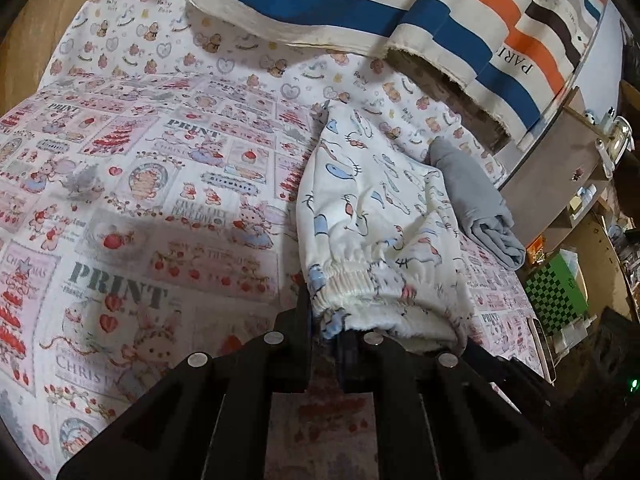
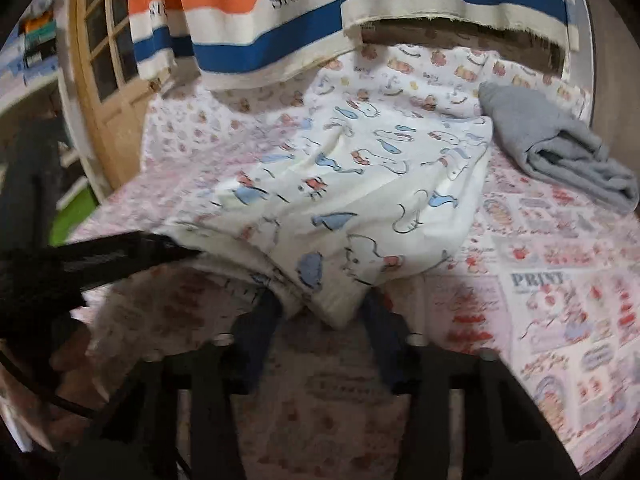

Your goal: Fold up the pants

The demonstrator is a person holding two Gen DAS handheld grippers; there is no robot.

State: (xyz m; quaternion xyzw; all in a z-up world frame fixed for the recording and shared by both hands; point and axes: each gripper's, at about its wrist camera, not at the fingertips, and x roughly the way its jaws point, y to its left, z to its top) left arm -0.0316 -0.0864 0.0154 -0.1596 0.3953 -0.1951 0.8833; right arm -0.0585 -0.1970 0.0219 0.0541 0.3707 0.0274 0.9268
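Note:
The white pants (image 1: pixel 372 220) with a blue and red cartoon print lie folded on the patterned bed sheet (image 1: pixel 140 200). My left gripper (image 1: pixel 325 332) is shut on the pants at the elastic waistband end. In the right wrist view the pants (image 2: pixel 360 184) lie ahead of my right gripper (image 2: pixel 320 308). Its jaws stand apart, with a corner of the pants between the fingertips. The left gripper's black finger (image 2: pixel 132 252) shows at the left, gripping the pants' near edge.
A folded grey garment (image 1: pixel 476 204) lies right of the pants, also in the right wrist view (image 2: pixel 560 152). A striped "PARIS" cloth (image 1: pixel 400 12) hangs at the bed's far side. A wooden door (image 2: pixel 112 80) stands at the left. Shelves and a green checkered box (image 1: pixel 556 292) stand at the right.

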